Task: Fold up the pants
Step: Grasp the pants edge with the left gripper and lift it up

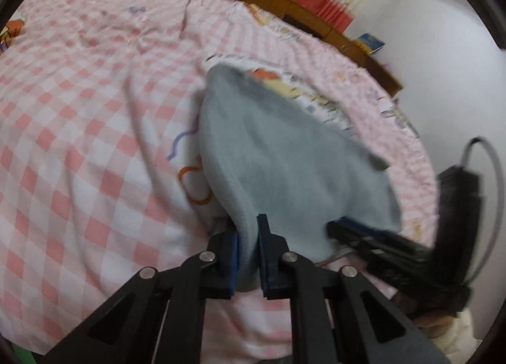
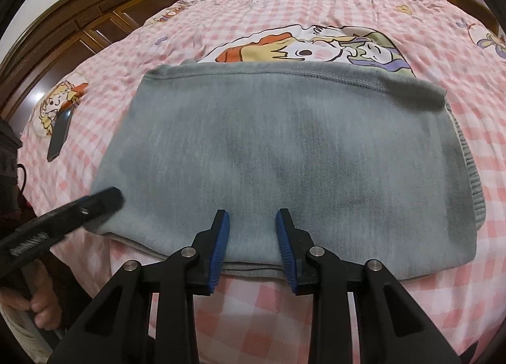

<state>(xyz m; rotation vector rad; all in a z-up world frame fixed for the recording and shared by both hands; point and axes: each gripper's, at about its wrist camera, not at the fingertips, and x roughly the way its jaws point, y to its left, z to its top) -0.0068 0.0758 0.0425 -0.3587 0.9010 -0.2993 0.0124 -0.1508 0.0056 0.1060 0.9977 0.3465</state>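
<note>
Left wrist: left tongs [image 1: 247, 247] pinching pants [image 1: 284, 158]

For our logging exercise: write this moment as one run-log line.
left hand-held gripper: shut on grey pants | right hand-held gripper: open at near edge | pants: folded on checked bedsheet

The soft grey fleece pants [image 2: 284, 155] lie folded into a flat, wide bundle on the bed, right in front of the right tongs [image 2: 253, 234], with their near left edge pinched between the left tongs [image 1: 248, 237].
</note>
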